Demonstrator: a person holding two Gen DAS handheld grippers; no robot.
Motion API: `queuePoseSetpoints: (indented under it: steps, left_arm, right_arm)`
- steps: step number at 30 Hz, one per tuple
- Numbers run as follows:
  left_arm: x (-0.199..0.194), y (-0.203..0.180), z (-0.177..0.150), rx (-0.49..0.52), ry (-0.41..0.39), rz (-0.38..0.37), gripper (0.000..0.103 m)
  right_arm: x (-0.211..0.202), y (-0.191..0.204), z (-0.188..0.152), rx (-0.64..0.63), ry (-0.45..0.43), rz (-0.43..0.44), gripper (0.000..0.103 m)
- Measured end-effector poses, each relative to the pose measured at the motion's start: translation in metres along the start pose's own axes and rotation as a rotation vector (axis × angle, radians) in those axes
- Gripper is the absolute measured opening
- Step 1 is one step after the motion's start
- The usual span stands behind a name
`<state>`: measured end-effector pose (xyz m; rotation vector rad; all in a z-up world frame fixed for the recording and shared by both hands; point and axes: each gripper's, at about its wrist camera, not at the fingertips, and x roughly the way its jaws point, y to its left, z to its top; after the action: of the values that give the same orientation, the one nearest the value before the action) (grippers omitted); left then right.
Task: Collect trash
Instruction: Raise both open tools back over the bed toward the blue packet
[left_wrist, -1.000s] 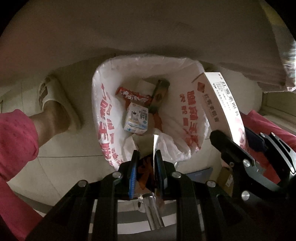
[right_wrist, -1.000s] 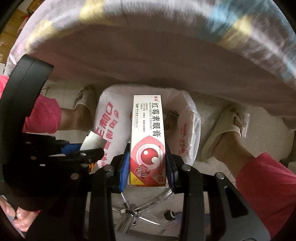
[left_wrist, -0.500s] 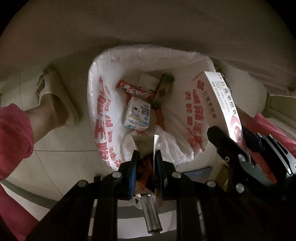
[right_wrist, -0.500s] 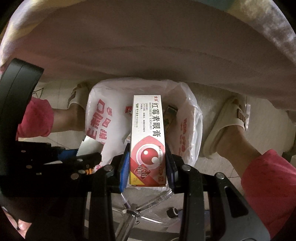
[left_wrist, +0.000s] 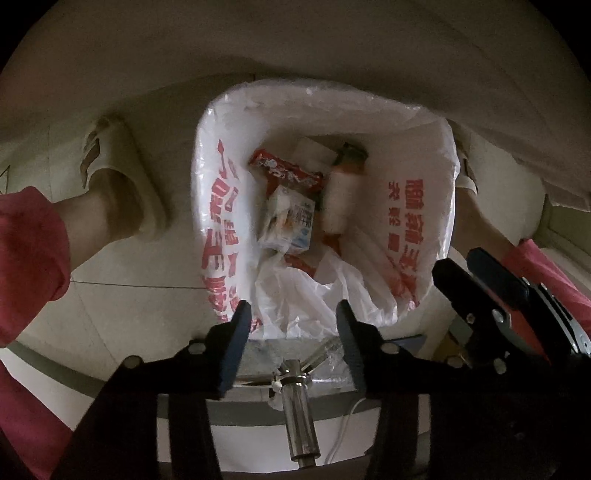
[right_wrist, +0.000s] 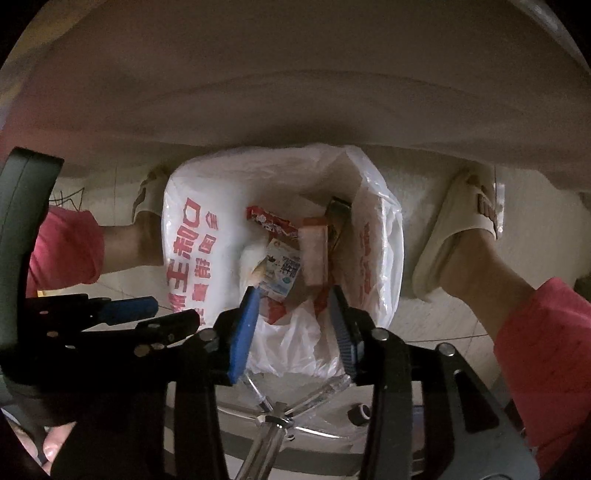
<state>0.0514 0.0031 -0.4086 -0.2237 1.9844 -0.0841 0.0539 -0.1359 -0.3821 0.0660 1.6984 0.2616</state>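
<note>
We hold both tongs spread and empty above the trash bag (left_wrist: 221, 206): left gripper (left_wrist: 291, 325), right gripper (right_wrist: 291, 314). The white box (right_wrist: 313, 254) lies blurred inside the bag beside the milk carton (left_wrist: 290, 221). We should lift both grippers straight up, clear of the bag's rim.

The bag (left_wrist: 417, 147) was thin, glossy, crinkled plastic with red print. Inside it, the carton (left_wrist: 288, 221) looked like coated printed paper and the wrapper (left_wrist: 284, 171) shiny foil-like plastic. The gripper arms were matt black, their pads (right_wrist: 242, 332) matt blue. The chair post (left_wrist: 301, 417) was polished metal. The slipper (right_wrist: 465, 225) looked smooth and rubbery, the trousers (left_wrist: 29, 258) soft cloth.
</note>
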Motion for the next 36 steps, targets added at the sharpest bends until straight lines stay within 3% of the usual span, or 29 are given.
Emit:
queuePoseSetpoints:
  steps: [6,16,23,27,31,36]
  left_arm:
    - [-0.005,-0.001,-0.005,0.004,-0.024,0.036,0.056]
    - [-0.035,-0.003,-0.025,0.047,-0.135,0.124,0.061]
    - [-0.087,-0.005,-0.055,0.065,-0.314,0.219,0.069]
    - [-0.122,-0.013,-0.073,0.102,-0.409,0.258,0.07]
    - [-0.156,-0.018,-0.087,0.119,-0.497,0.228,0.071]
    - [-0.197,-0.026,-0.098,0.175,-0.597,0.194,0.079]
  right_arm:
    - [-0.005,0.002,-0.003,-0.005,-0.016,-0.021,0.044]
    - [-0.037,0.012,-0.019,-0.054,-0.084,-0.033,0.053]
    - [-0.084,0.021,-0.036,-0.106,-0.189,0.004,0.083]
    - [-0.11,0.03,-0.046,-0.143,-0.224,0.011,0.084]
    - [-0.148,0.037,-0.051,-0.171,-0.286,0.029,0.088]
    - [-0.196,0.05,-0.054,-0.247,-0.413,-0.066,0.091]
